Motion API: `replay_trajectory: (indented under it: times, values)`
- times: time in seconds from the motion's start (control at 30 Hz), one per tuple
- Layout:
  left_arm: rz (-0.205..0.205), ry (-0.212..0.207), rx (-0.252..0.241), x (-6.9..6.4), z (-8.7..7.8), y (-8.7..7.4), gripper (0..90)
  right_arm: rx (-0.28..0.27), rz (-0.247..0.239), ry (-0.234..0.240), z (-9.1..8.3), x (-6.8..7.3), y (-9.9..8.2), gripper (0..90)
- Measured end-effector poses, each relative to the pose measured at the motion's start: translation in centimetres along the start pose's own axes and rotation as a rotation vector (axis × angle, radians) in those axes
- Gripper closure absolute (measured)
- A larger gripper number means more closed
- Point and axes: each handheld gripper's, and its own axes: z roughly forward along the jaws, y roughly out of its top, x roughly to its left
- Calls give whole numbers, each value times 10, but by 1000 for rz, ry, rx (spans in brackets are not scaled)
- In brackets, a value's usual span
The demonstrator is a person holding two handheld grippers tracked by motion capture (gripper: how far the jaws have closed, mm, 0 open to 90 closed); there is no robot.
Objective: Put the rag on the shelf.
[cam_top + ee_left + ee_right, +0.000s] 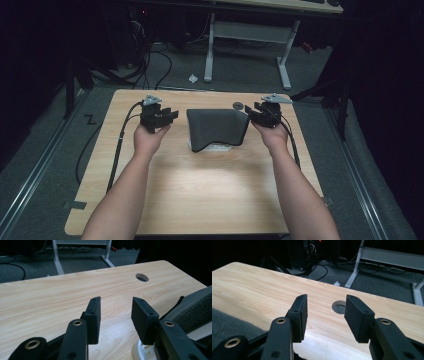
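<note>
Dark grey cloth point(218, 127) lies at centre of the high view, slightly above the middle of the frame, draped over a white thing point(216, 147) whose edge peeks out along its lower side. Cloth looks folded, roughly square, lower edge curling.

In the left gripper view the cloth point(195, 315) fills the right edge, with the white base point(141, 350) showing at bottom centre-right, just below my jaw.

My left claw point(172, 115) sits left of the cloth in the high view, near but not touching it; jaws apart, nothing between them point(116, 315). Only bare wood shows in the gap.

My right claw point(248, 114) sits at the cloth's upper right corner, just beside it; whether it touches, I cannot tell. Jaws apart, nothing between them point(325, 315). Cloth point(229, 327) shows at lower left of the right gripper view.

Pale wooden surface point(210, 195) carries it all. A round hole point(238, 105) in it lies just above the cloth's top right corner; seen also at upper right of the left gripper view point(142, 277) and between my right jaws point(339, 307).

Beyond the surface: grey carpet, white desk legs point(209, 50), cables.
</note>
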Motion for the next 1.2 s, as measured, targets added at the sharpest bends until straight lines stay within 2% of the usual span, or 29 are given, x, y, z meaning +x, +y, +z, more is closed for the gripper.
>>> replay_trajectory:
  times: [0.1,0.27,0.33,0.4,0.5,0.6,0.63,0.77,0.8,0.87,0.97,1.0,1.07,1.1,1.13,1.2]
  values:
    - [-6,18,-29,3,-10,-2,582,-14,-2,-10,-9,-3,-3,534]
    - [-2,50,-35,11,-27,-10,565,-8,-37,-25,-28,-5,-7,519]
    - [-2,56,-39,13,-36,-15,560,-42,-34,-24,-38,-4,-9,516]
    - [3,58,-41,14,-47,-21,552,-33,-31,-13,-50,-3,-11,493]
    - [3,42,-46,11,-62,-36,548,-39,-75,-11,-69,4,-19,460]
    - [-10,22,-39,5,-76,-53,536,-31,-94,4,-83,13,-29,439]
    - [-10,18,-33,1,-80,-60,527,-12,-92,16,-88,17,-32,426]
    - [1,-15,-37,-21,-94,-89,510,-16,-142,33,-105,41,-52,422]
    - [2,-21,-37,-27,-95,-94,509,-13,-148,52,-110,48,-60,421]
    - [9,-46,-29,-42,-96,-106,505,-14,-156,68,-116,61,-73,425]
    - [27,-109,0,-72,-92,-122,495,-6,-162,84,-121,79,-94,428]
    - [46,-136,12,-85,-90,-127,492,4,-157,92,-122,86,-101,427]
    - [74,-170,27,-103,-88,-135,485,34,-166,107,-121,102,-117,426]
    - [110,-175,41,-112,-86,-140,485,44,-177,111,-121,107,-122,425]
    - [156,-166,70,-121,-83,-147,484,57,-185,109,-121,113,-130,425]
    - [186,-188,133,-132,-76,-155,478,81,-186,116,-119,123,-146,432]
